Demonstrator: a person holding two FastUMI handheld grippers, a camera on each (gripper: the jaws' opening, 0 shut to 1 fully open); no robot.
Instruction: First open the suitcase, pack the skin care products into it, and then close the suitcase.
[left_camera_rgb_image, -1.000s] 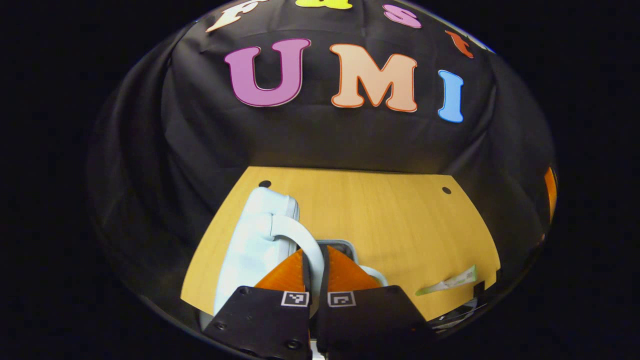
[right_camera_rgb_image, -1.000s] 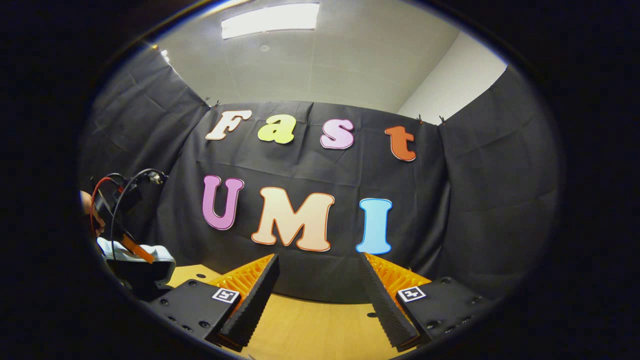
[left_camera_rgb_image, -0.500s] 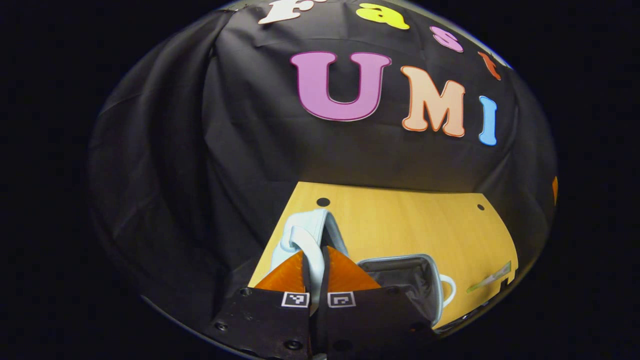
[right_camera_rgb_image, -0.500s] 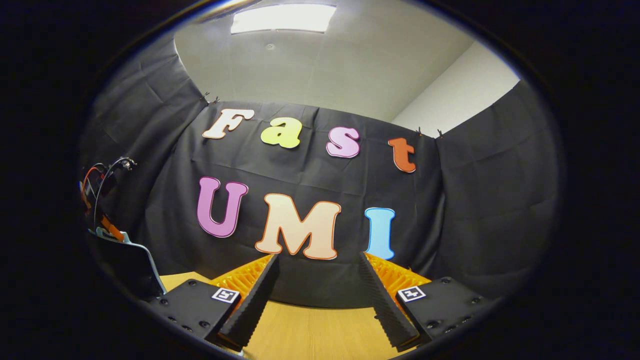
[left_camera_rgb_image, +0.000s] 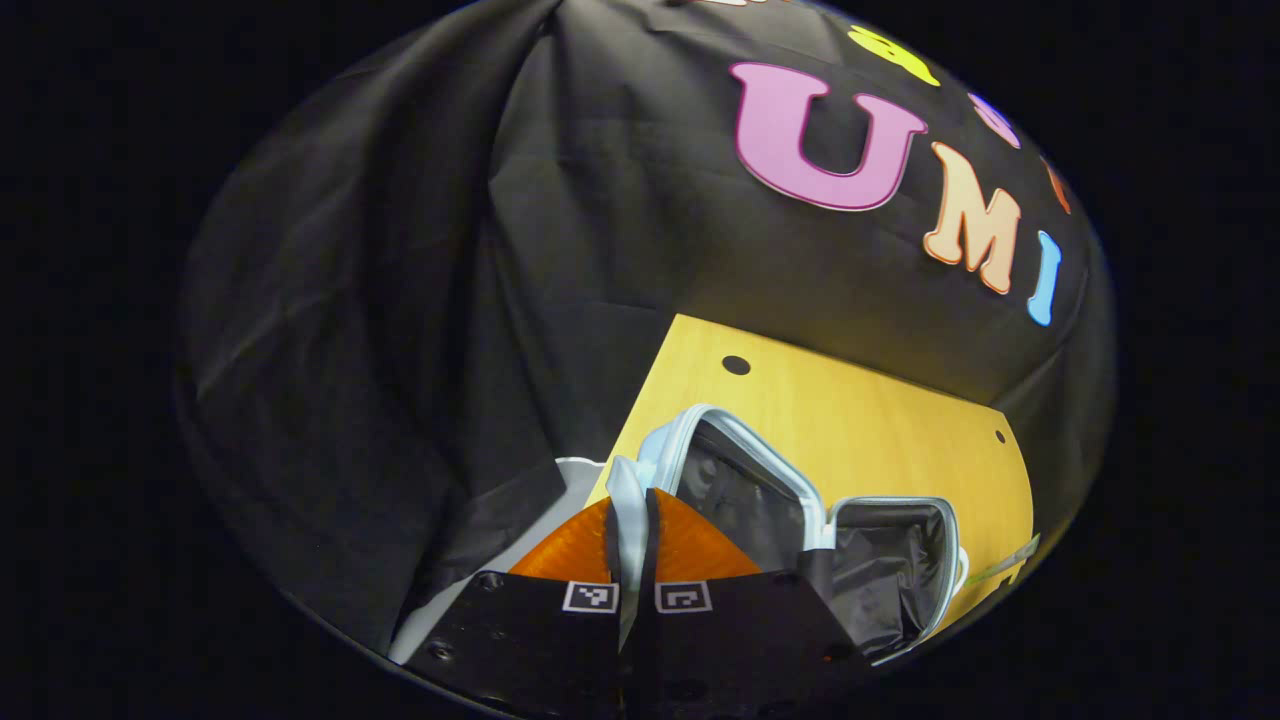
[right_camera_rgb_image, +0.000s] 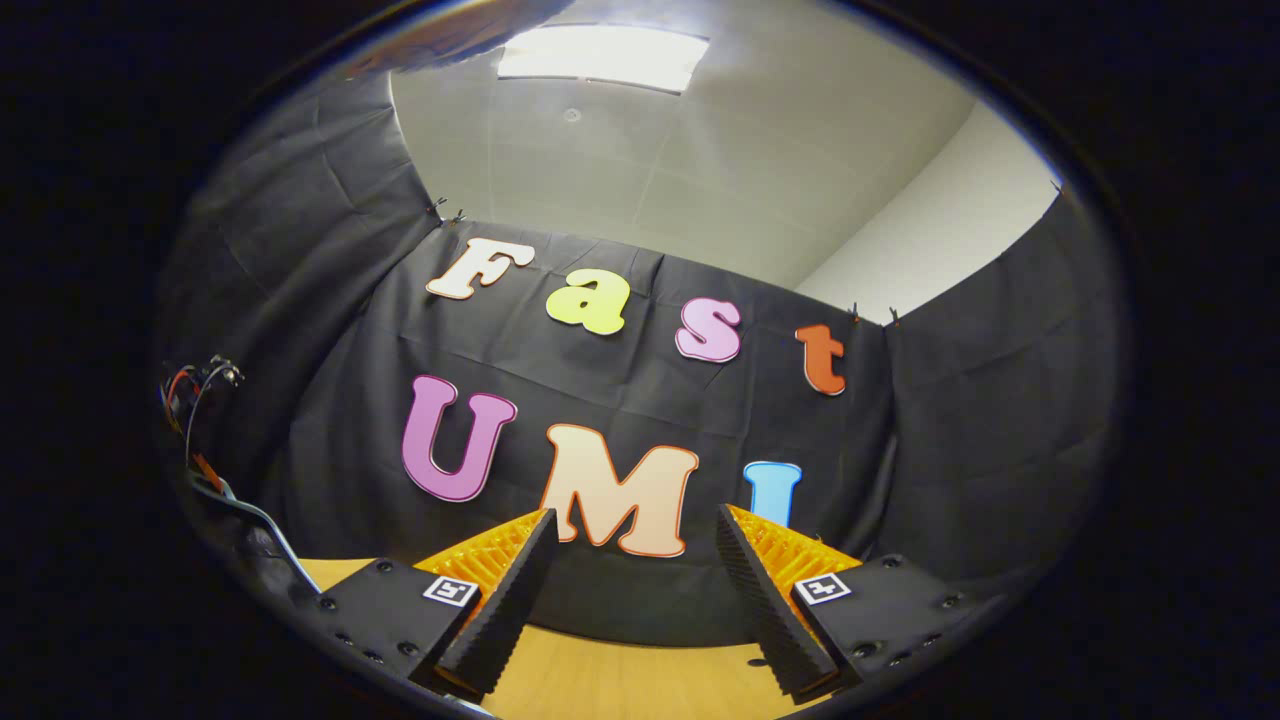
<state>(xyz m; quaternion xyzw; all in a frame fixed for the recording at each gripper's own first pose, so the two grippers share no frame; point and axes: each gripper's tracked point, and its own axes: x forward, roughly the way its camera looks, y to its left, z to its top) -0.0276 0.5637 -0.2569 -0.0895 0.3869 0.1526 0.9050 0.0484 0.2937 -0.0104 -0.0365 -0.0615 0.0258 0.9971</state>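
At lower centre of the left gripper view, the left gripper (left_camera_rgb_image: 628, 520) pinches the pale handle (left_camera_rgb_image: 626, 500) of the open suitcase (left_camera_rgb_image: 800, 500), dark-lined, on the wooden bench (left_camera_rgb_image: 860, 420). The right gripper (right_camera_rgb_image: 635, 580), fingers wide apart, holds nothing.

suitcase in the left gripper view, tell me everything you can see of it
The suitcase is a small pale blue-white hard shell lying open on the wooden table. Both halves show dark, crinkled lining framed by light rims, joined at the middle. The lid half is tilted up near the table's left edge; the other half lies flat to its right. The left gripper is shut on its pale handle, which runs up between the fingers. Nothing can be made out packed inside.
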